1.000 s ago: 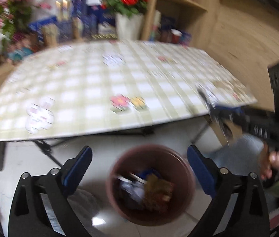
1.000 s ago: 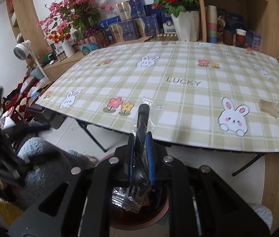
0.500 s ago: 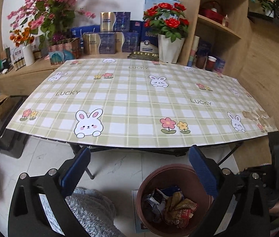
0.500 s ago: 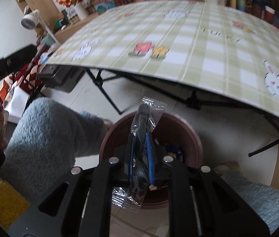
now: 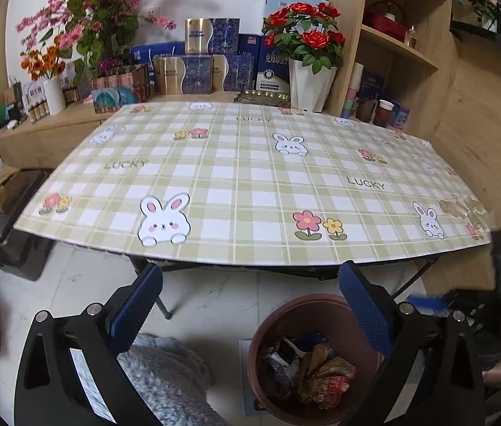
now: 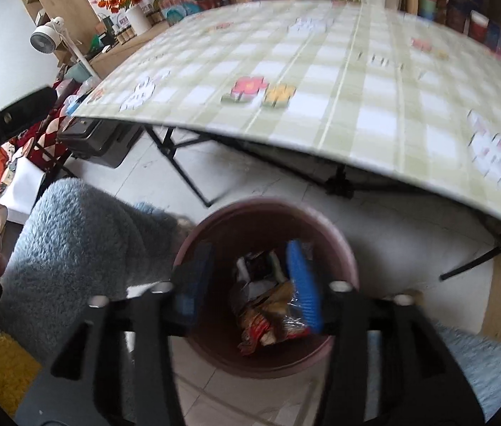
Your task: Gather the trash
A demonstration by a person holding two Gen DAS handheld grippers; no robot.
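A brown round trash bin (image 5: 279, 323) stands on the floor in front of the table and holds several crumpled wrappers (image 5: 318, 372). My left gripper (image 5: 250, 301) is open and empty, above and to the left of the bin. My right gripper (image 6: 250, 277) is open directly over the bin (image 6: 211, 227), with the wrappers (image 6: 268, 316) showing between its fingers. The right gripper also shows at the right edge of the left wrist view (image 5: 428, 301). The clear plastic wrapper it held is no longer between its fingers.
A table with a green plaid bunny cloth (image 5: 243, 177) overhangs the floor just behind the bin; folding legs (image 6: 179, 163) stand under it. A grey fluffy leg (image 6: 83, 248) is left of the bin. Boxes, flower vases and wooden shelves (image 5: 392, 53) line the back.
My right gripper has moved down over the bin and opened, letting go of the clear plastic wrapper. My left gripper has lifted and turned from the bin toward the table.
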